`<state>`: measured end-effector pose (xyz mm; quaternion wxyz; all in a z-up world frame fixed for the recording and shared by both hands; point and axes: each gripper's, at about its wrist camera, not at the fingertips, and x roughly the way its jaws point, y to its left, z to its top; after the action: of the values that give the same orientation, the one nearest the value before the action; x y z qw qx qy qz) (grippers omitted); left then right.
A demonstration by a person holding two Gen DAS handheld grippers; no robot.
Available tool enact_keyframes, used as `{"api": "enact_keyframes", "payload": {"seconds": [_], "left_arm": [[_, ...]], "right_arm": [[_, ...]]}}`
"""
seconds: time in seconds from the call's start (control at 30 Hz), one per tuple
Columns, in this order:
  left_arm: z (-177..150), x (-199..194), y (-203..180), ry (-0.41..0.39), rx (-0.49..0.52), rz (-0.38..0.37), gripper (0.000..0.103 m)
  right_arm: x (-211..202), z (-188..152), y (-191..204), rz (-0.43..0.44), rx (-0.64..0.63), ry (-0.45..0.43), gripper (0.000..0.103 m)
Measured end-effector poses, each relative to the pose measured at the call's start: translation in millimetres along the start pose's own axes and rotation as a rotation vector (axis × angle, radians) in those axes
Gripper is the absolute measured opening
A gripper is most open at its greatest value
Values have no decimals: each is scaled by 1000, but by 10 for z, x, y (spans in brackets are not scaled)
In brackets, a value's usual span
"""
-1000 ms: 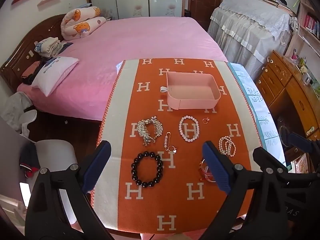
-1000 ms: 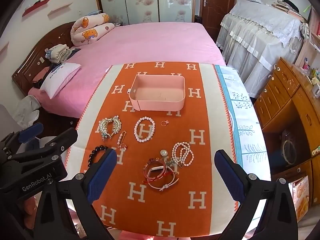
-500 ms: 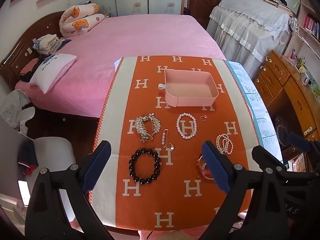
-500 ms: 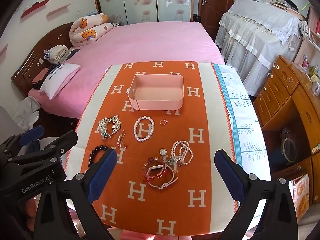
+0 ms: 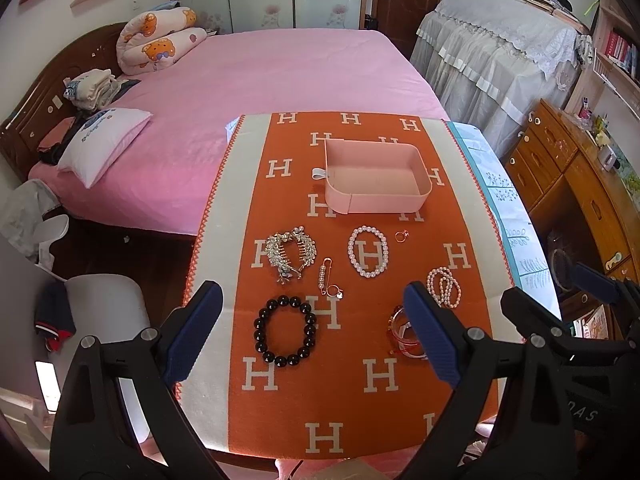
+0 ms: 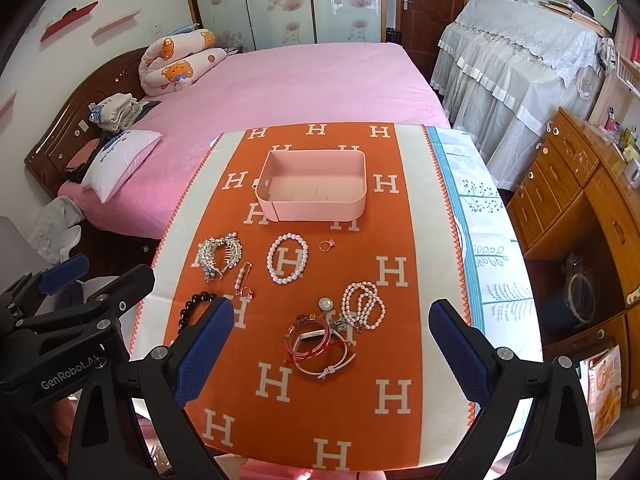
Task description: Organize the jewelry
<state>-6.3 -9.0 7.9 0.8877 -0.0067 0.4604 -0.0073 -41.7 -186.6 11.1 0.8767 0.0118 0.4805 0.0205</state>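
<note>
both my grippers, left gripper and right gripper, spread wide and holding nothing, hovering over the near worktop, jewelry loose mid-cloth, black bead bracelet near-left, empty pink tray at the far end

Cloth: orange, white H pattern, cream borders. Tray: pale pink. Bead bracelet: black. Pearl bracelet: white. Bangles: red, pink. Claw pads: blue. Bed: pink.
</note>
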Motion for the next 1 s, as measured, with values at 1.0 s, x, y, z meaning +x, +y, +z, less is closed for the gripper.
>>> {"api": "enact_keyframes", "payload": {"seconds": [1.0], "left_arm": [[90,55,-45,37,-20,-5,91]], "right_arm": [[60,35,-21,18,-13,9,100]]}}
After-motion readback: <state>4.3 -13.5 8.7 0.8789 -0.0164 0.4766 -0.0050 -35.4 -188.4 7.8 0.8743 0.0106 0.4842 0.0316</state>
